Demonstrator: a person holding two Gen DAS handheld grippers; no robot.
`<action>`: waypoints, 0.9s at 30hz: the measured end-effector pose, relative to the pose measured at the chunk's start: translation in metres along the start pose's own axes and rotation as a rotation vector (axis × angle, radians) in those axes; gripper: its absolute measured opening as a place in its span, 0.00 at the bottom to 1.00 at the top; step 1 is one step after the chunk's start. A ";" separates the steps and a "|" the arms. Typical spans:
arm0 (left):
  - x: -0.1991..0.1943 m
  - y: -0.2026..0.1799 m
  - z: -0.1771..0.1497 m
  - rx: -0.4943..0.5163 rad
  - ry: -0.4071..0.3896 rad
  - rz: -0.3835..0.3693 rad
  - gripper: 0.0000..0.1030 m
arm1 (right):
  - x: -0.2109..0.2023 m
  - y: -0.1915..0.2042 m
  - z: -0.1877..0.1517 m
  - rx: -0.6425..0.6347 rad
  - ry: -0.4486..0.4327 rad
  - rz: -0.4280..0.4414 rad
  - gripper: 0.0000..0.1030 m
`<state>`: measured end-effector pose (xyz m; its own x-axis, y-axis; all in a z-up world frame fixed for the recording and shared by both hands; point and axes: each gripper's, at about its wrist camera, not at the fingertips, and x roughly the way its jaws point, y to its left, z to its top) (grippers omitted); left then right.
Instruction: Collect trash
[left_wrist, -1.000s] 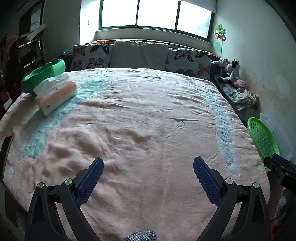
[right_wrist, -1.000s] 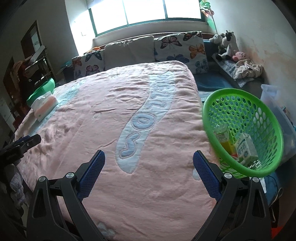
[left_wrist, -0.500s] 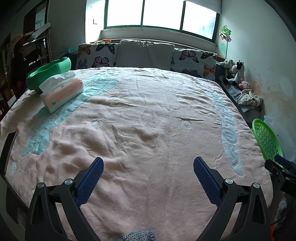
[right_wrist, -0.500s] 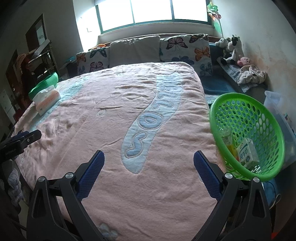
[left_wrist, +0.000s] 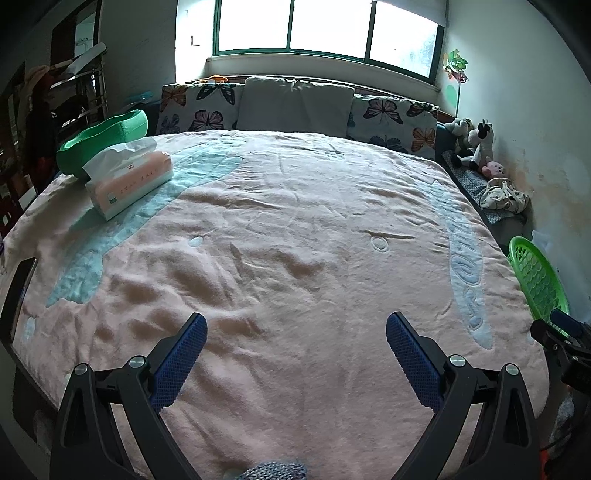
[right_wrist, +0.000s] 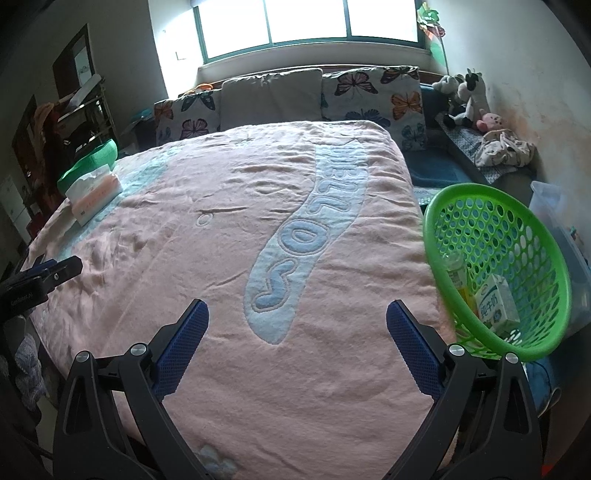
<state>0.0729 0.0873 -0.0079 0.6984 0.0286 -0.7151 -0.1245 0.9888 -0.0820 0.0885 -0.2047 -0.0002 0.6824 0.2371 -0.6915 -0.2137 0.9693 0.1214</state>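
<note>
A green plastic basket stands tilted at the bed's right side; inside lie a white milk carton and a yellowish bottle. Its rim also shows in the left wrist view. My left gripper is open and empty above the near part of the pink blanket. My right gripper is open and empty above the blanket's near right part, left of the basket. I see no loose trash on the blanket.
A pink tissue box and a green bowl-shaped tub sit at the bed's far left. Pillows line the headboard. Stuffed toys and cloth lie along the right wall. A clear plastic bin stands behind the basket.
Both grippers have pulled back and risen slightly, so the bed looks a little farther. Both stay open and empty.
</note>
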 end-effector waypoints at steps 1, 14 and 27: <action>0.000 0.000 0.000 -0.001 0.000 0.002 0.92 | 0.000 0.000 0.000 -0.002 0.000 -0.001 0.93; 0.000 0.002 -0.001 0.001 -0.002 0.011 0.92 | 0.003 0.000 0.000 -0.002 0.006 -0.002 0.93; 0.001 0.004 -0.002 -0.001 -0.002 0.017 0.92 | 0.004 -0.003 -0.001 0.003 0.007 -0.003 0.93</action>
<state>0.0717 0.0911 -0.0104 0.6979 0.0454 -0.7148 -0.1366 0.9881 -0.0706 0.0911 -0.2065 -0.0038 0.6781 0.2332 -0.6970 -0.2094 0.9703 0.1210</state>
